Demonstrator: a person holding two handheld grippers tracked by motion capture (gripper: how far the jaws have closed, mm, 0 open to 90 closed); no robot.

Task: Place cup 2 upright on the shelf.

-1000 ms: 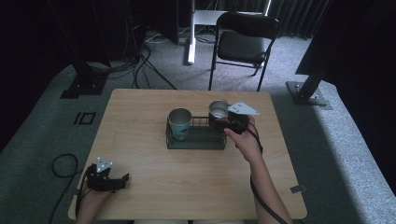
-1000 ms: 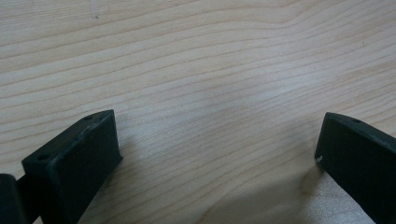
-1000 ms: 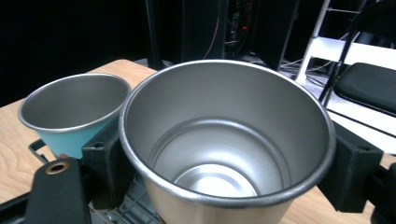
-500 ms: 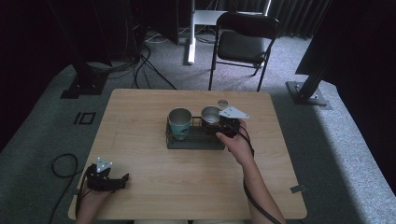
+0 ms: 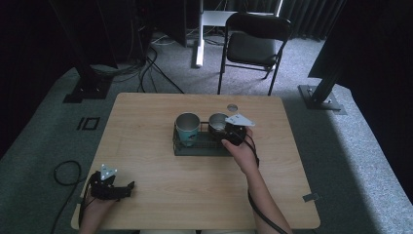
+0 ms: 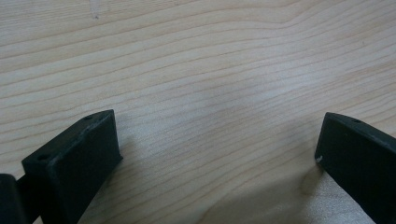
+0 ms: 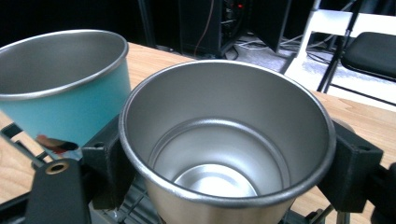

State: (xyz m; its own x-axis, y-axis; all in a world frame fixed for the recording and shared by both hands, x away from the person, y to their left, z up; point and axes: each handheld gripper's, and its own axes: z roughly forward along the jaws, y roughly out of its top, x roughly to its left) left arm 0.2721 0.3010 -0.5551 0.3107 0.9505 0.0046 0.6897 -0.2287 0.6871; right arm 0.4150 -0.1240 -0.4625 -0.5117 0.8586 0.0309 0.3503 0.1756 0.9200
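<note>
Resting idle at the table's near left, the left gripper stands open and empty. Teal cup already sits in the rack. Right gripper clamps the steel cup over the rack's right end; judged: release remains.

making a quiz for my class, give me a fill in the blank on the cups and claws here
1. The right claw grips the ____ cup by its sides.
2. The teal cup stands in the ____ beside it.
3. The left claw rests on the table with its jaws ____.
4. Past the table's far edge stands a black ____.

Missing words: steel; rack; open; chair
</note>
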